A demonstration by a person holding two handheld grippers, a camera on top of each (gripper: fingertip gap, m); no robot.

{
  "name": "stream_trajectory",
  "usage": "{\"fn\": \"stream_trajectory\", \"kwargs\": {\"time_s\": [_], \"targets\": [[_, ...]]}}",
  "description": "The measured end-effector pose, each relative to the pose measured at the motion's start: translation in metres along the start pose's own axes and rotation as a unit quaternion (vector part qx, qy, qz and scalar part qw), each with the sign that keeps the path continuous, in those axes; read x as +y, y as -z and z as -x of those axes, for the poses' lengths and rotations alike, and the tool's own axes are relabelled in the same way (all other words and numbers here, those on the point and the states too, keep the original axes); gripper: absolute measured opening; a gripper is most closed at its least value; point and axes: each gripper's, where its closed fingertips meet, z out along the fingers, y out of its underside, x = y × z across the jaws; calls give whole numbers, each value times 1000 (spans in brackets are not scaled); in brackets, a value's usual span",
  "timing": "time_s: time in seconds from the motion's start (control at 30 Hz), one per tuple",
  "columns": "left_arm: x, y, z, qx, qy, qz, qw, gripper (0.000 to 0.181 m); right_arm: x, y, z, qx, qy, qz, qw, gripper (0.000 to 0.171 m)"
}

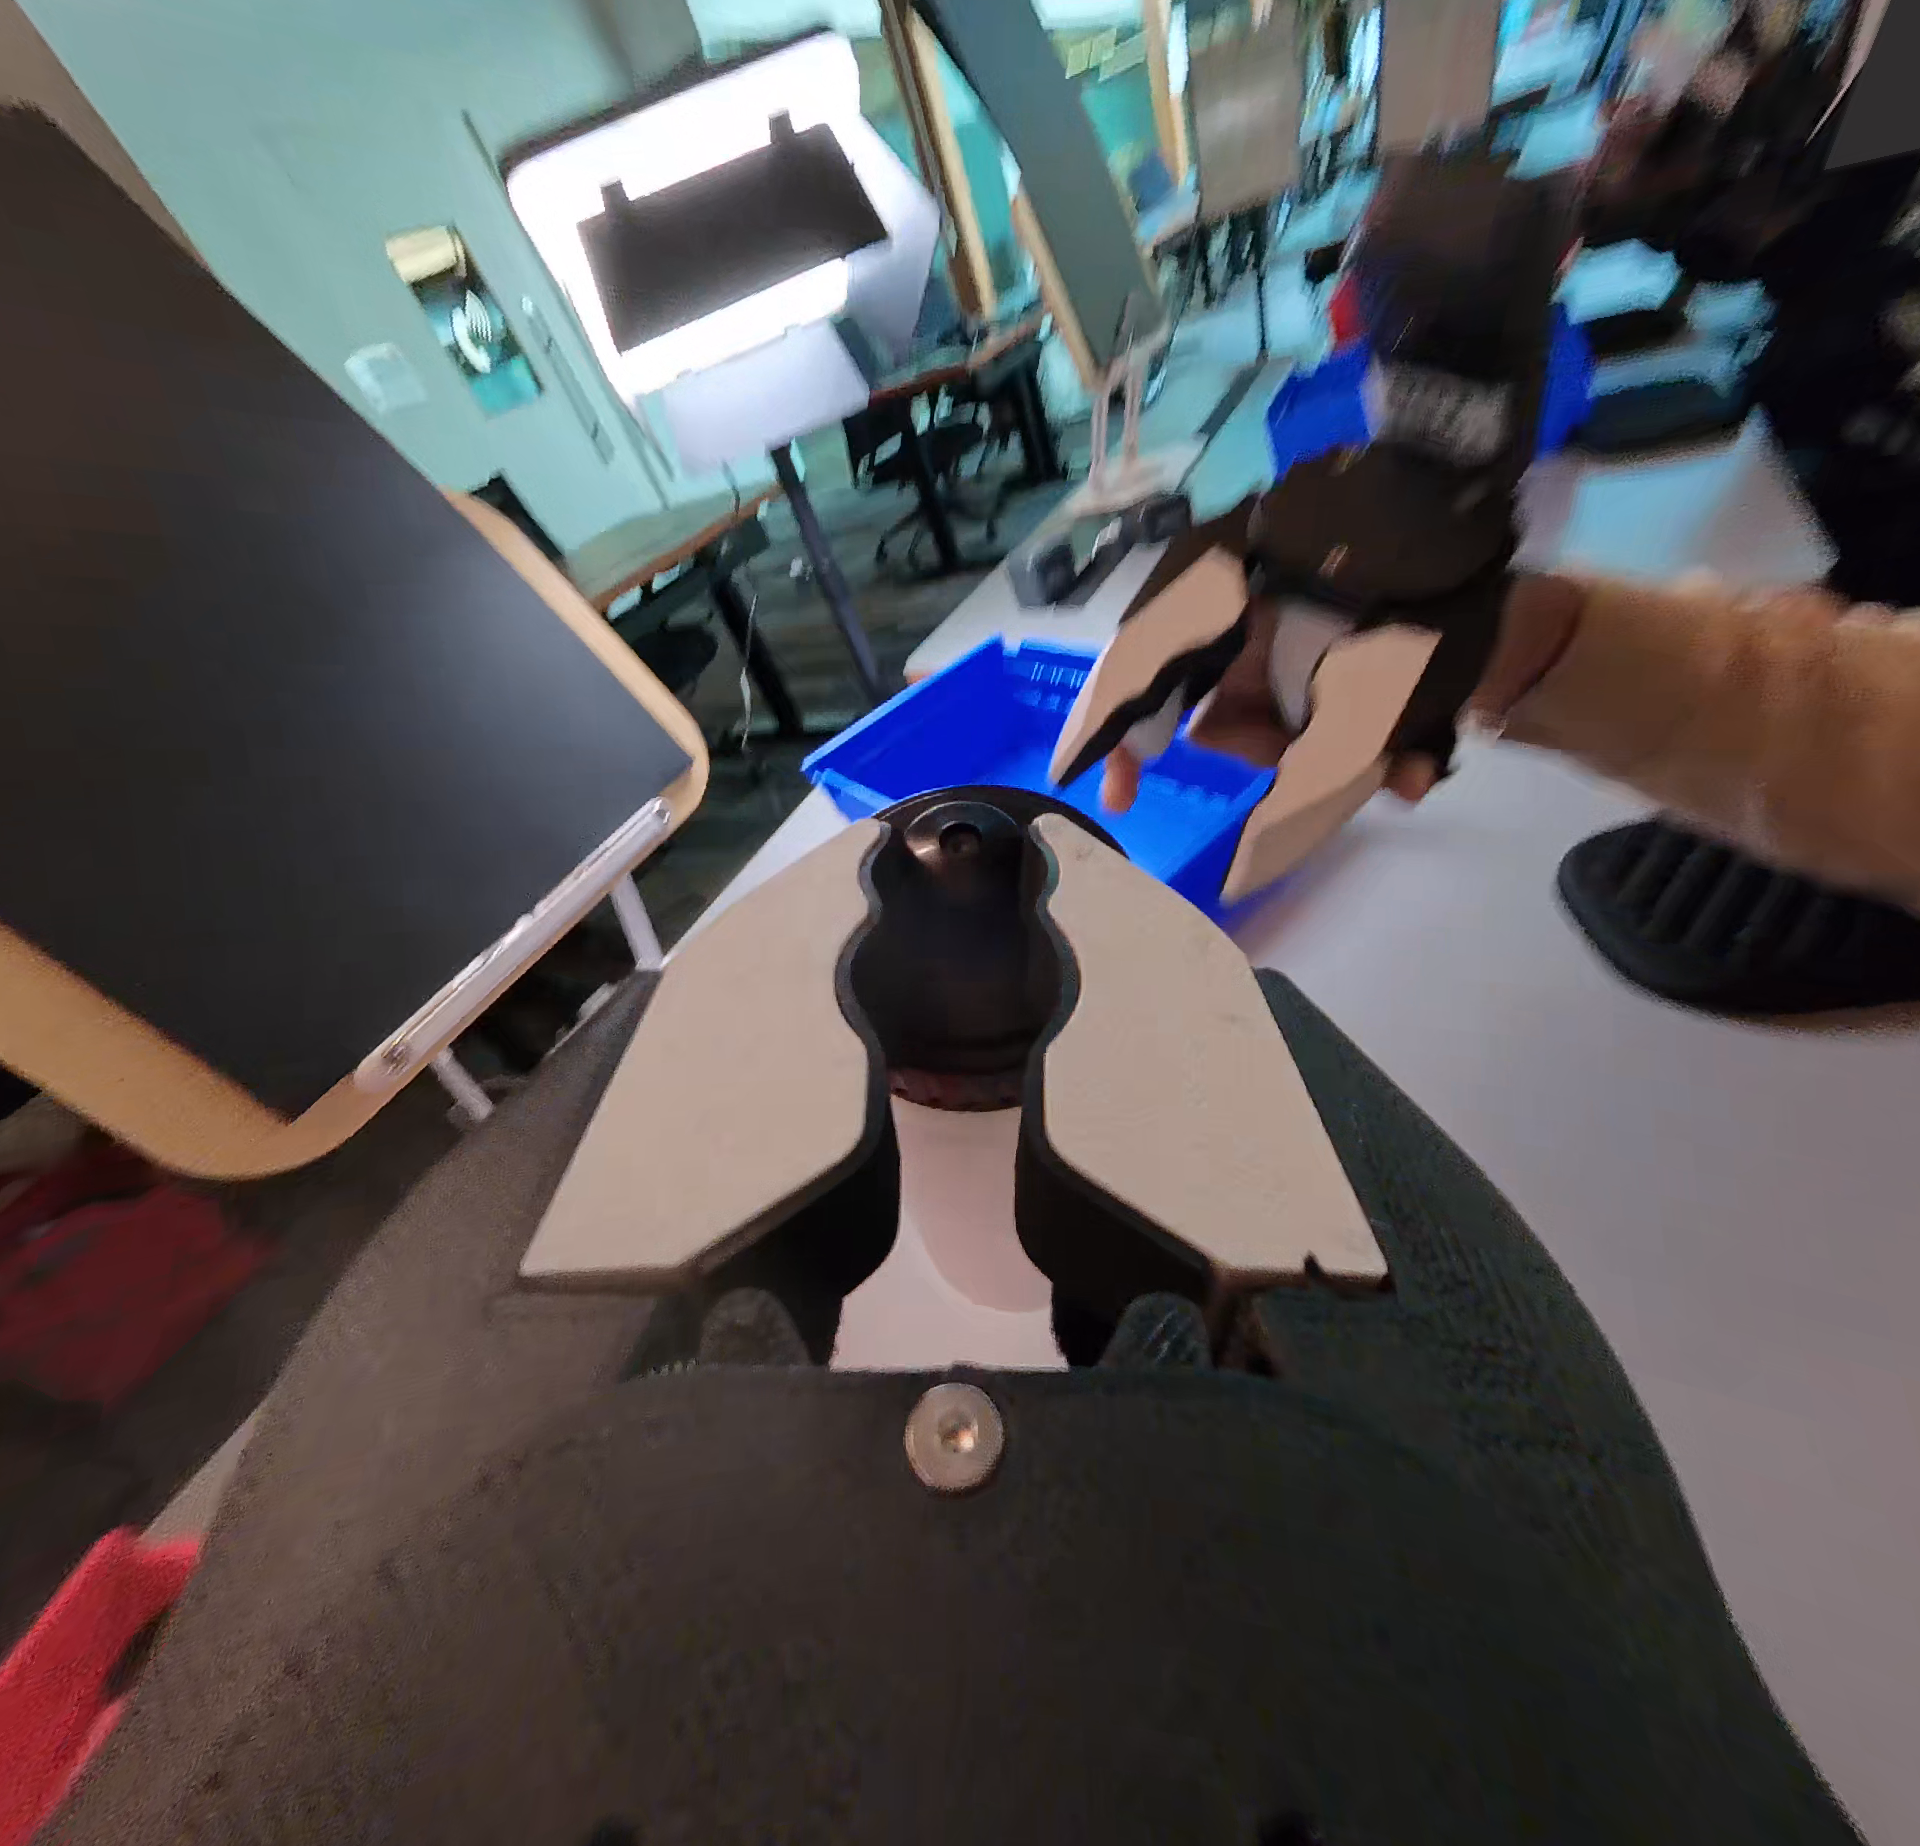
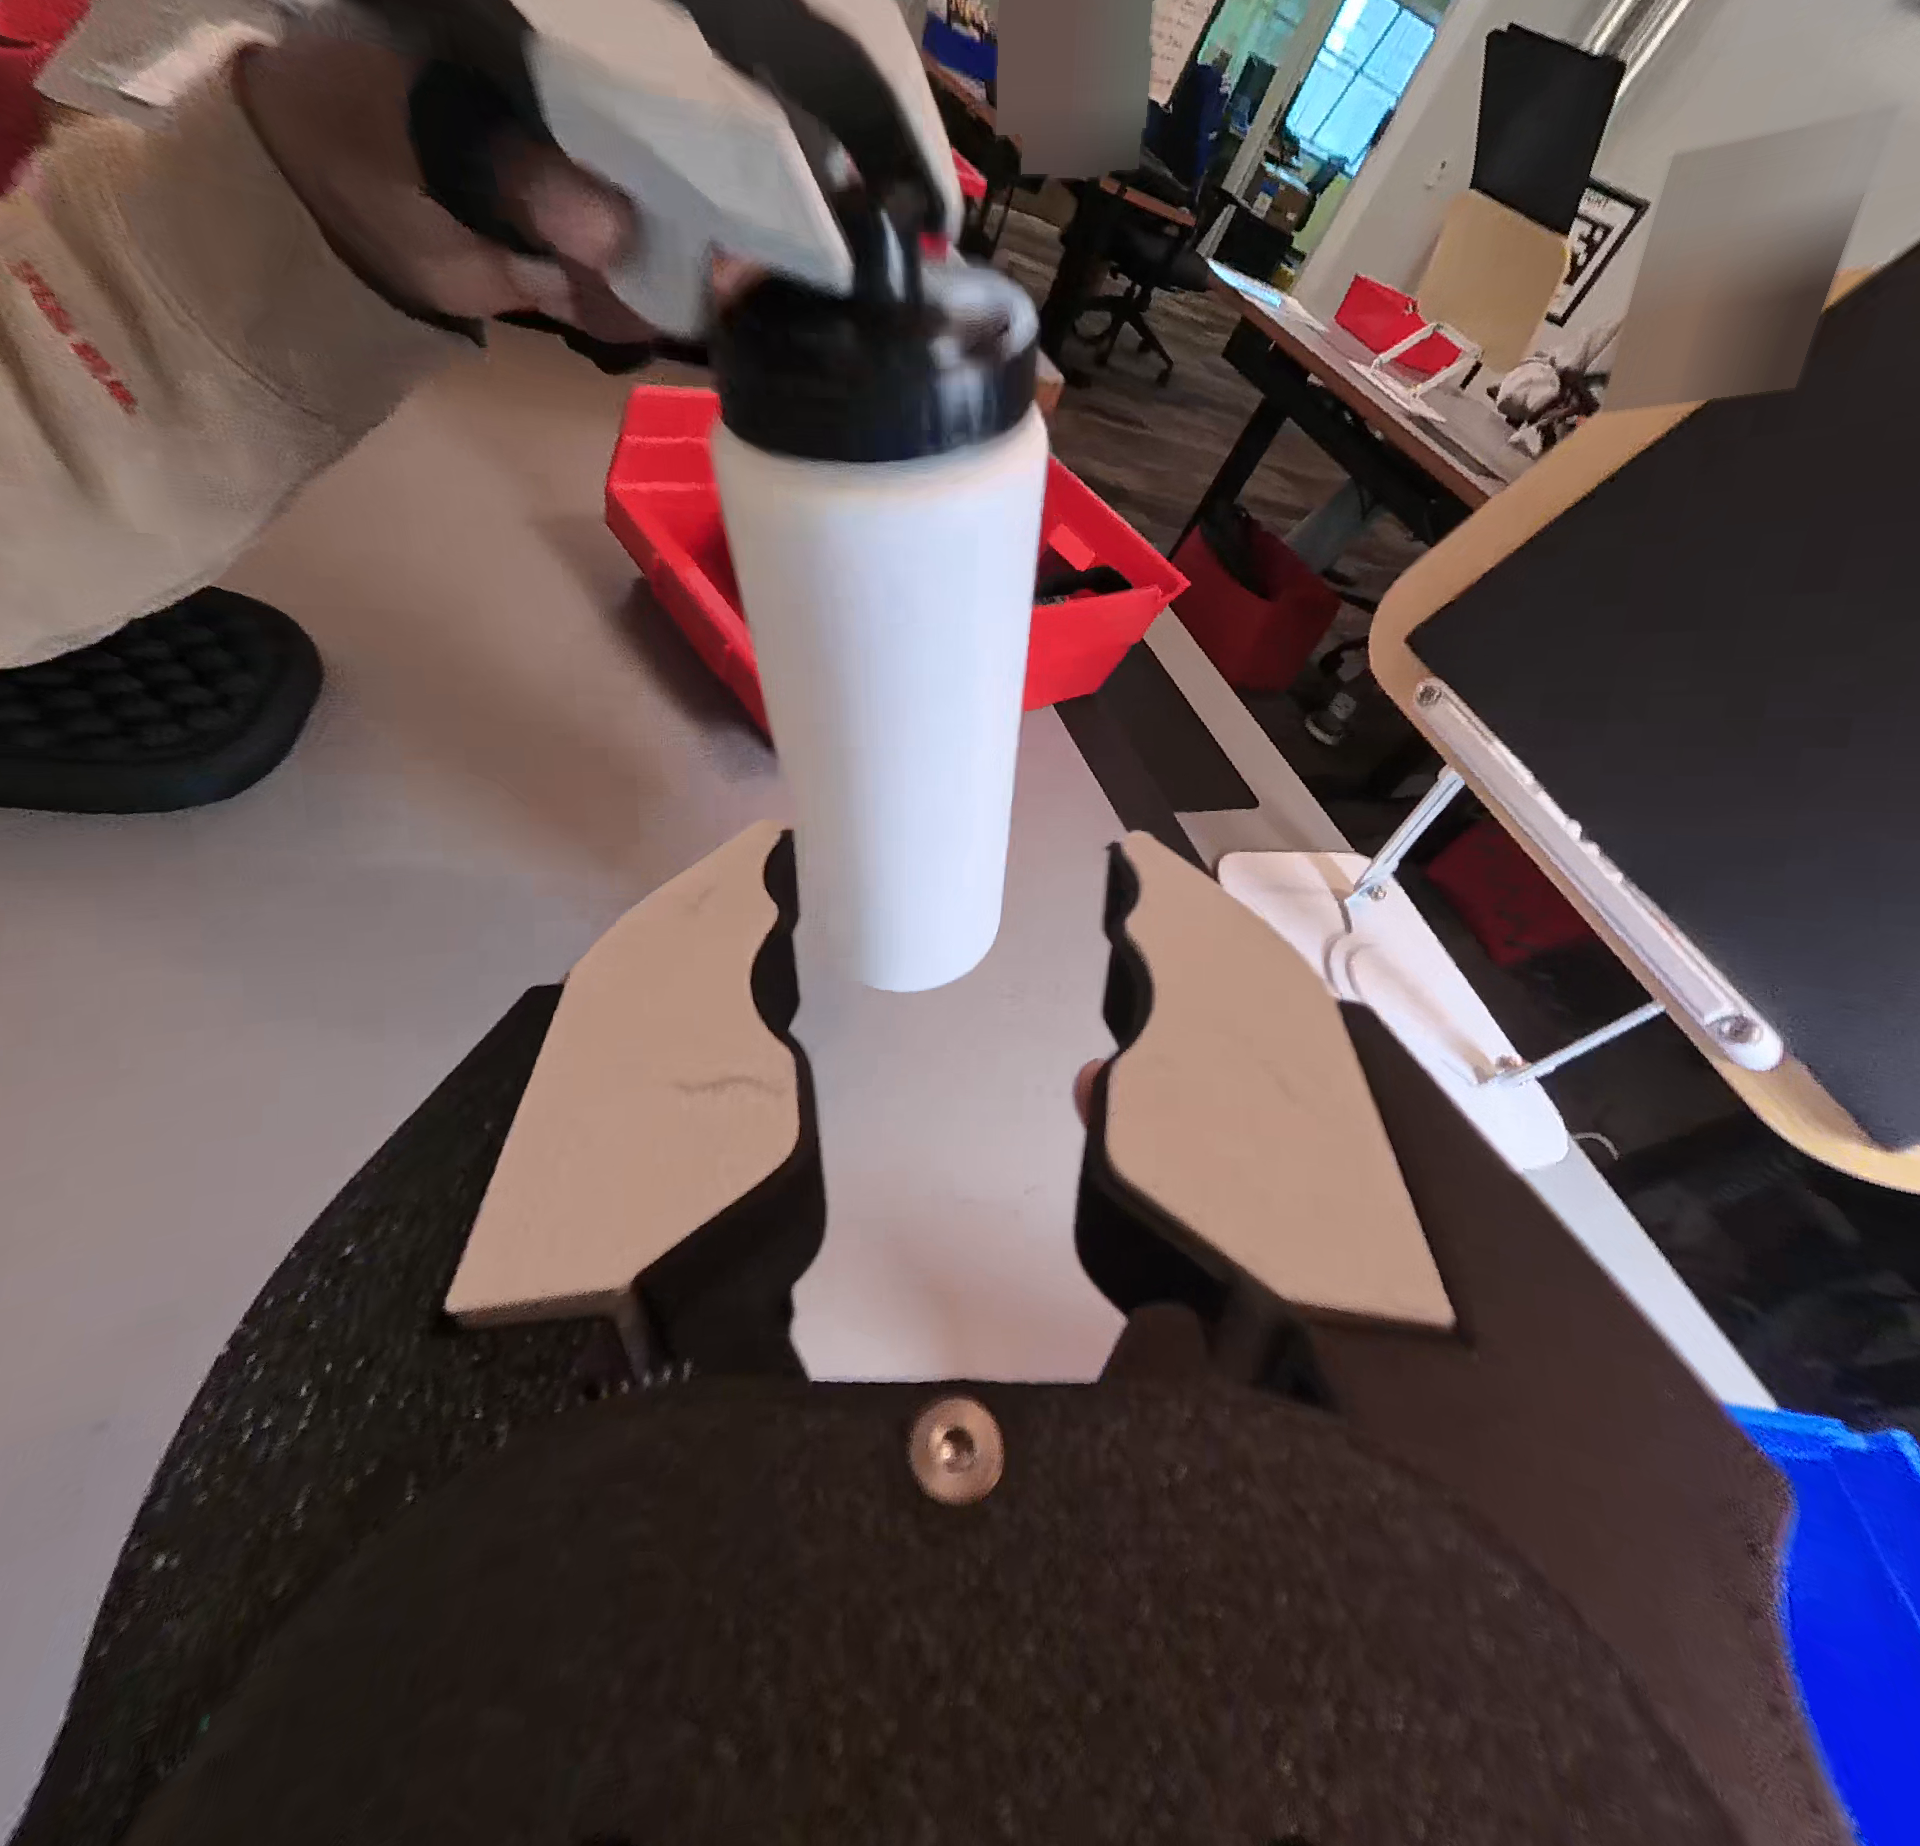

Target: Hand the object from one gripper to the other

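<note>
Black textured housing fills the bottom of both wrist views. Ahead of it in the right wrist view, the right gripper [image 2: 951,923] has its two pale fingers [image 2: 665,1079] spread apart, with bare white table [image 2: 436,757] showing between them. The lower end of the white bottle [image 2: 894,653] hangs just above and between the fingertips, close to the left finger's inner edge; whether it touches is unclear. The bottle is roughly upright, a little tilted, and clear of the table.

Higher up, the left gripper [image 2: 883,238] pinches the black spout on the bottle's black cap [image 2: 873,362], blurred by motion. In the left wrist view, the left gripper [image 1: 956,851] is pressed onto that same cap [image 1: 956,955], with the white body visible below between the fingers.

Farther along the table, a red bin [image 2: 1091,633] sits near the far right edge behind the bottle. A blue bin [image 1: 956,726] sits at the table's far edge in the left wrist view, with the right gripper [image 1: 1153,820] held open over it by a gloved hand [image 1: 1382,549]. A black ribbed pad [image 2: 145,705] lies near the person's pale sleeve [image 1: 1714,705].
</note>
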Motion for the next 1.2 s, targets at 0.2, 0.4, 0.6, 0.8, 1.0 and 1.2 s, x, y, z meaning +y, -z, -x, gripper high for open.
{"fn": "stream_trajectory", "kwargs": {"time_s": [0.2,0.4,0.6,0.8,1.0,1.2], "targets": [[-47,34,5,31,79,-152,985,22,41,-15,-12,-66,-133,-18,989,80],[-70,63,8,44,94,-205,973,22,42,-17,14,-184,-197,-70,961,81],[-86,81,7,43,92,-255,961,22,14,-39,69,-327,-311,-173,875,93],[-90,80,2,87,115,-312,939,22,-45,-17,38,-312,-436,-339,773,98],[-41,54,7,103,91,-171,976,23,-35,21,-15,-183,-330,-283,882,96],[-1,26,11,111,107,-102,983,23,-34,56,-37,-65,-205,-214,953,96]]}}
